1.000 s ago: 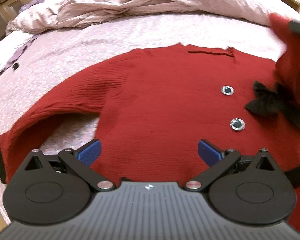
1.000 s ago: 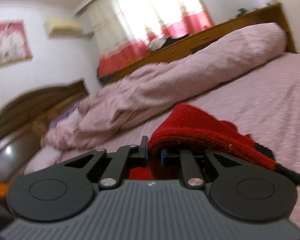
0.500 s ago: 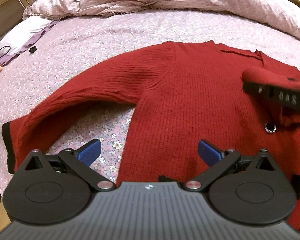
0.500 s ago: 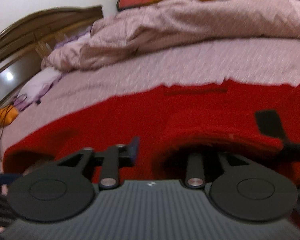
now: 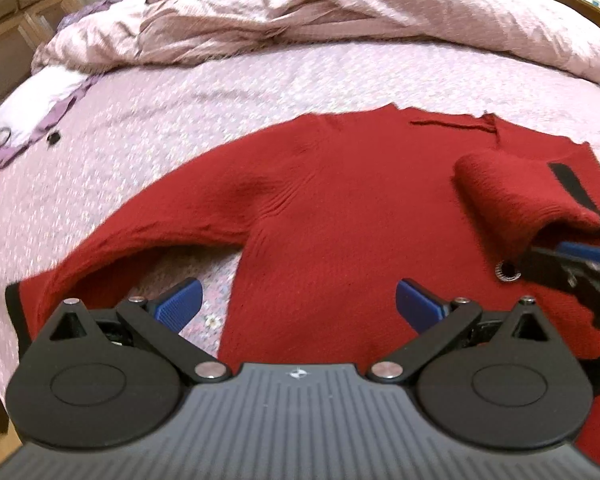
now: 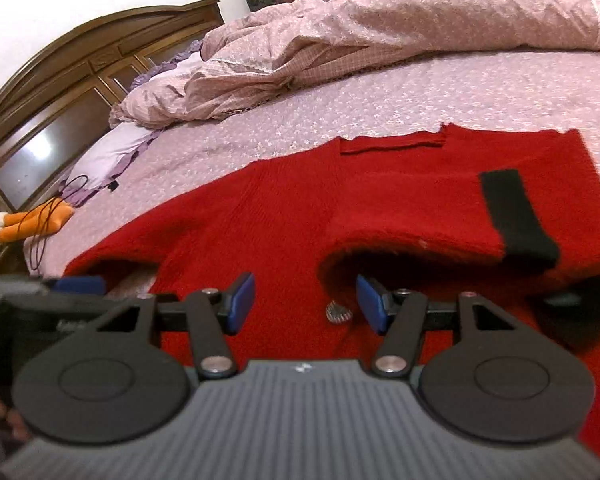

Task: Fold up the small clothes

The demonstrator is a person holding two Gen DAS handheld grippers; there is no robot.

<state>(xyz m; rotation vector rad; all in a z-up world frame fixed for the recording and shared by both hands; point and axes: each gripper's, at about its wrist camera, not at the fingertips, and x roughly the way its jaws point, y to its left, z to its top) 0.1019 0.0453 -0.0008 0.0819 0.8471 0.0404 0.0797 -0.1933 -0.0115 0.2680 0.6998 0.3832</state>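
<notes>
right gripper (image 6: pixel 305 303) fingers had just spread, dropping the right sleeve (image 6: pixel 416 228) folded across the red sweater (image 5: pixel 340 216); left gripper (image 5: pixel 299 305) fingers spread, left sleeve (image 5: pixel 148 232) unfolded.

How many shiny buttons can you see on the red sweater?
1. The button sits on the sweater front, just below the folded-over sleeve, between the open right tongs. More may be hidden under that sleeve.

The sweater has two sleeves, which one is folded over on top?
The sleeve with the black cuff by the right hand-held gripper lies folded across the sweater. The other sleeve stretches out on the bed.
</notes>
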